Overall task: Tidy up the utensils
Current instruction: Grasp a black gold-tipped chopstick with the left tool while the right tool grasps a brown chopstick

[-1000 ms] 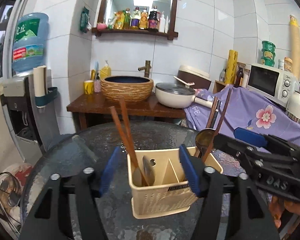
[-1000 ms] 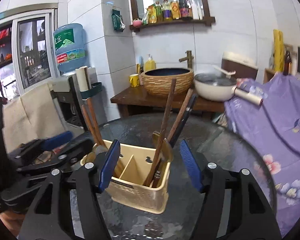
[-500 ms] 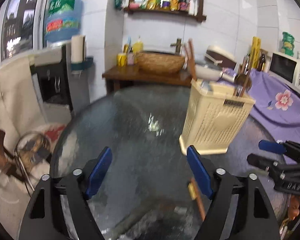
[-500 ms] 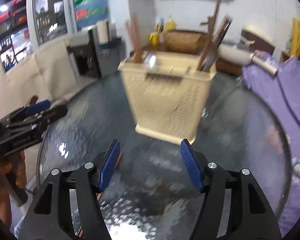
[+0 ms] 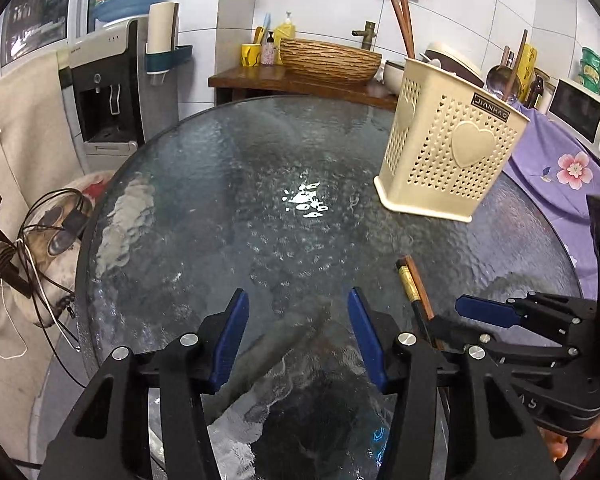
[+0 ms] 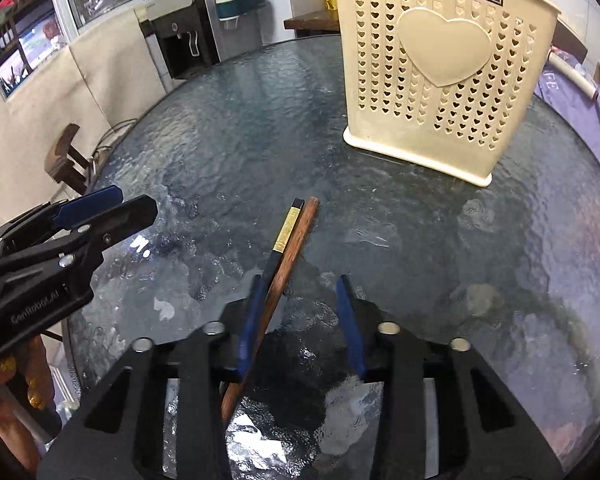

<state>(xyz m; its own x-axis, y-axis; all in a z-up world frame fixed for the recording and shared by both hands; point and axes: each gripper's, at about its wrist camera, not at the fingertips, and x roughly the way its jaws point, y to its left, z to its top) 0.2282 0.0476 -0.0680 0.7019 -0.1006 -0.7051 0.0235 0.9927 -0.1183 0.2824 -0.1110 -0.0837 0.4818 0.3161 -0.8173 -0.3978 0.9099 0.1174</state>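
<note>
Through the right wrist camera I see my right hand-held gripper (image 6: 300, 316) with its blue pads spread apart, holding nothing. Two chopsticks lie side by side on the glass tabletop (image 6: 440, 280) near its front edge: a brown chopstick (image 6: 288, 264) and a black chopstick with a gold band (image 6: 286, 228). Their near ends run in between the pads, close against the left pad (image 6: 250, 320); I cannot tell whether they touch it. Only this view shows that.

The left wrist camera shows my left hand-held gripper (image 5: 298, 330) also wide open and empty over bare glass, with the same chopsticks (image 5: 414, 292) off to its right, their near ends hidden behind the right hand-held gripper's black body.

Farther back, toward the right rear edge of the tabletop, the cream utensil holder (image 5: 446, 148) stands upright, well apart from the loose chopsticks. The left view alone shows what stands in it: a pair of brown chopsticks (image 5: 402, 20) at one end and a ladle (image 5: 498, 80) with more sticks at the other. Beyond the tabletop are a water dispenser (image 5: 104, 92), a woven basin (image 5: 328, 60) on a wooden shelf, and a microwave (image 5: 580, 116).
</note>
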